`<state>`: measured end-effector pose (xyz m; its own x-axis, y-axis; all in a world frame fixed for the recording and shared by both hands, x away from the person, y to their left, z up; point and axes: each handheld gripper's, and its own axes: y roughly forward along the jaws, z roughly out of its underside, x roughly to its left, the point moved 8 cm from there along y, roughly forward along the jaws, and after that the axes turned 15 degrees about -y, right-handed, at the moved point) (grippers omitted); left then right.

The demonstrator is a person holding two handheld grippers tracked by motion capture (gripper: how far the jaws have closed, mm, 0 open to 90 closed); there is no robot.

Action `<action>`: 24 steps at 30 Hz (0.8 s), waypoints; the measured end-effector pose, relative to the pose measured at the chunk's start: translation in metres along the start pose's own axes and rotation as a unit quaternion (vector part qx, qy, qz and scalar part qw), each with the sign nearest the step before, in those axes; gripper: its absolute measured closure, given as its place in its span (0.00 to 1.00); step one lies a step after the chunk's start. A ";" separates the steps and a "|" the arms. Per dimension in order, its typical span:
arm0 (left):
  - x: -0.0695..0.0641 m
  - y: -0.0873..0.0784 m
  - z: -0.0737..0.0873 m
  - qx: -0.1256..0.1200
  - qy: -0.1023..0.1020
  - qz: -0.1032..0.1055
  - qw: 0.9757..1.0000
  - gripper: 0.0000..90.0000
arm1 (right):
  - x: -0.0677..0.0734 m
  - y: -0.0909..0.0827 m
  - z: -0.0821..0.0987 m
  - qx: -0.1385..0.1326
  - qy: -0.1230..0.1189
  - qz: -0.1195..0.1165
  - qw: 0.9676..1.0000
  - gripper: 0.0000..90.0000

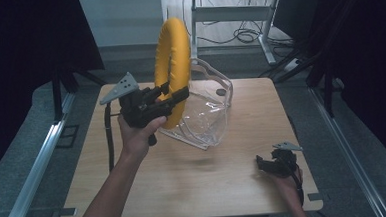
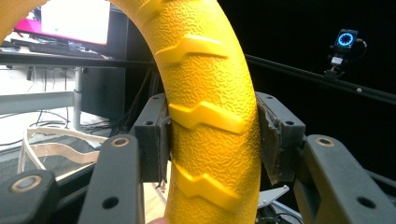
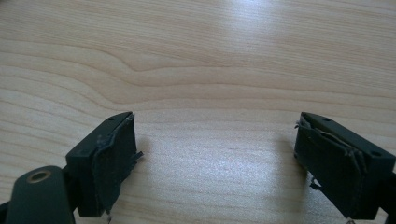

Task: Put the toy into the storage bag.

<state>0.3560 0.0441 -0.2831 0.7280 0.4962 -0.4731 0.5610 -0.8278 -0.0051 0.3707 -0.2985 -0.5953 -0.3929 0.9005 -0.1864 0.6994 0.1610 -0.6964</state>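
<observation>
The left gripper (image 1: 172, 92) is clamped on the yellow ring (image 1: 173, 69); in the left gripper view both pads (image 2: 164, 140) press the ring's (image 2: 210, 121) ribbed band from either side; the ring stands upright on edge, lifted above the table (image 1: 205, 183), just in front of a clear bag (image 1: 209, 112) that lies on the wood behind it; the right gripper (image 1: 266, 165) rests low at the table's near right corner, well apart from the ring; its jaws stand wide apart over bare wood (image 3: 201, 70), holding nothing.
</observation>
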 end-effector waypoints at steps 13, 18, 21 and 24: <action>-0.011 0.017 0.001 0.011 0.002 0.009 1.000 0.56 | 0.000 0.000 0.000 0.000 -0.001 0.000 1.000 0.15; -0.020 0.025 0.001 0.017 0.006 0.016 1.000 0.56 | -0.001 0.000 0.000 0.000 0.001 0.002 1.000 0.15; -0.023 0.028 0.001 0.017 0.007 0.019 1.000 0.56 | -0.001 0.000 0.000 -0.001 0.001 0.004 1.000 0.15; -0.029 0.033 0.002 0.018 0.012 0.023 0.999 0.56 | -0.001 0.000 0.000 -0.001 -0.002 0.004 1.000 0.15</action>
<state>0.3527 0.0024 -0.2712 0.7625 0.4623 -0.4525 0.5115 -0.8592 -0.0160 0.3714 -0.2994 -0.5954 -0.3894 0.9002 -0.1949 0.7040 0.1544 -0.6933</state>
